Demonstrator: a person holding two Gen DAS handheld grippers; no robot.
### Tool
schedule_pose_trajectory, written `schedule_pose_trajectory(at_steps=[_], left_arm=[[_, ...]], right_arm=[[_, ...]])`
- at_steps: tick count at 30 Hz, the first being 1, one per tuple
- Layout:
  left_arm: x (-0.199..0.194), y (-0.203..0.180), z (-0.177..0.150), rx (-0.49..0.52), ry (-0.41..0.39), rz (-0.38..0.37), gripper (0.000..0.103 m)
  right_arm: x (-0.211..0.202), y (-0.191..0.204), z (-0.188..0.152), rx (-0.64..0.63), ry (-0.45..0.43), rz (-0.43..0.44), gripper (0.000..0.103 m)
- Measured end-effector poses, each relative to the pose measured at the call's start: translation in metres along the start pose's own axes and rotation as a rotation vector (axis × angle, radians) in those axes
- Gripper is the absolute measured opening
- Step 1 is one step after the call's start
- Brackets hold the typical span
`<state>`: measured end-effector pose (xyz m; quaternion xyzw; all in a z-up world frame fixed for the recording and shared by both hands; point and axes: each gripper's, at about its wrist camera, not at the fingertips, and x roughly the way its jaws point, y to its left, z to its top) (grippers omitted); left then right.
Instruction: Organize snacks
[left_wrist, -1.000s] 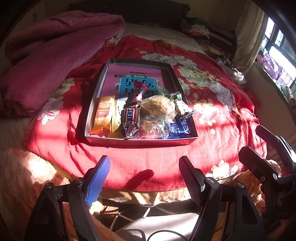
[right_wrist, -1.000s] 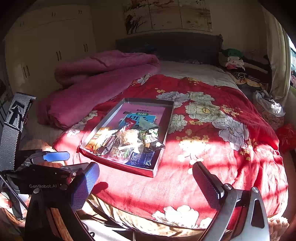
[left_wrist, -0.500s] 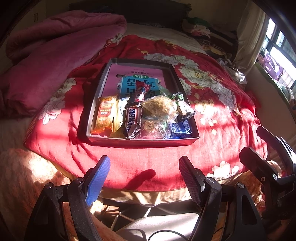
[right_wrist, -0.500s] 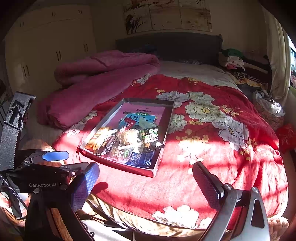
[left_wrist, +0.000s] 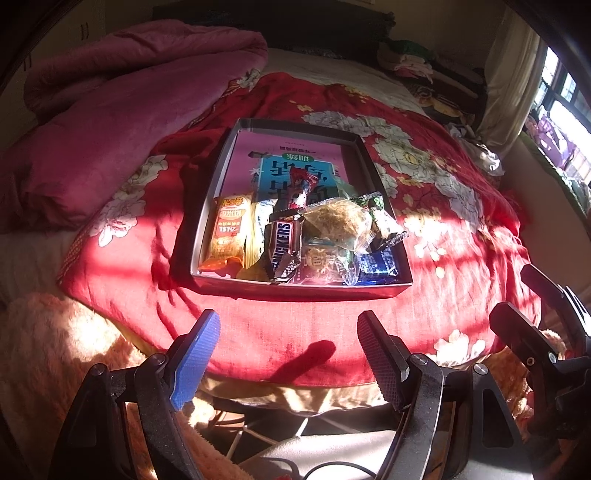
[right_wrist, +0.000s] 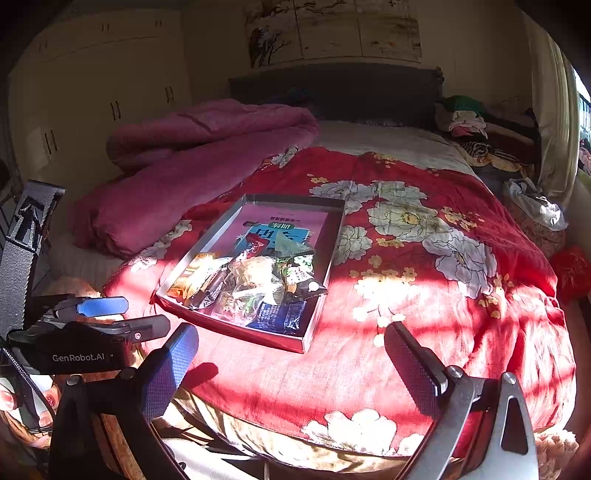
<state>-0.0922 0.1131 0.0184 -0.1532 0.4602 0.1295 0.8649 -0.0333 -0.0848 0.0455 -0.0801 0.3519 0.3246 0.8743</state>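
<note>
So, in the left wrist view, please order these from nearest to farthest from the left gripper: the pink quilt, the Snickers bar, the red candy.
From the left gripper, open and empty:
1. Snickers bar, at the box's near end.
2. Red candy, farther back, mid-box.
3. Pink quilt, far left on the bed.

Your left wrist view looks down from the bed's foot, tray (left_wrist: 236, 162) near at twelve o'clock — your right sits farther back, tray (right_wrist: 207, 236) at eleven; both share it.
</note>
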Motion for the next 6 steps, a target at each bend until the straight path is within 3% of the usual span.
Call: schedule_pose_trajectory(at_steps=[6], left_arm=[[0.001,0.035,0.017,-0.12,-0.068,0.008,0.078]], right_arm=[[0.005,-0.018,0.0,0.043,-0.003,-0.022,0.102]])
